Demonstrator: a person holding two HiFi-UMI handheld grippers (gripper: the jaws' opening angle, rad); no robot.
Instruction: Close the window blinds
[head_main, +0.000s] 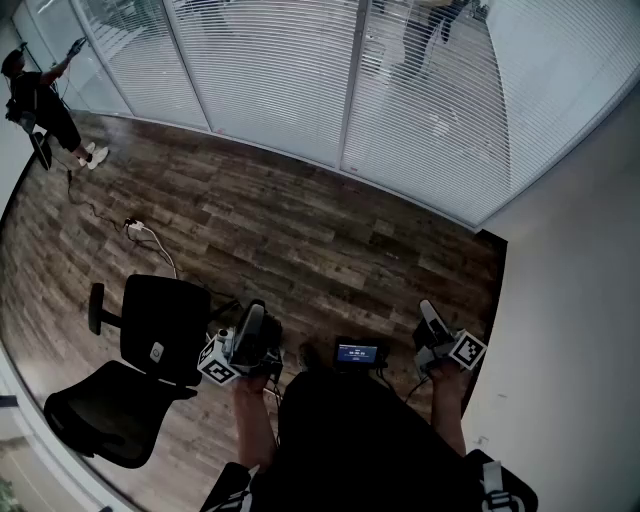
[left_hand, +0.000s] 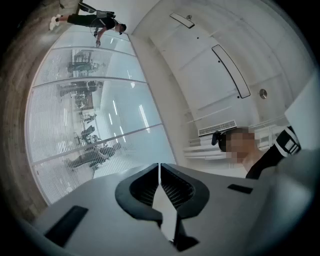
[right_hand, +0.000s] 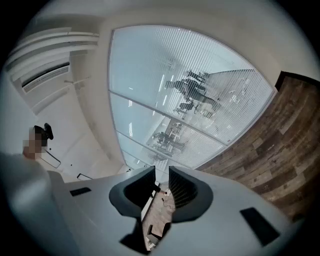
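I hold two tools before white slatted blinds (head_main: 280, 80) (figures show through), one black chair (head_main: 160, 325) beside me: left tool (left_hand: 159, 167) clenched empty, right tool (right_hand: 161, 172) released.

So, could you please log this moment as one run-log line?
left hand-held gripper: shut, empty | right hand-held gripper: open, empty | blinds: across the floor, untouched | office chair: at person's left
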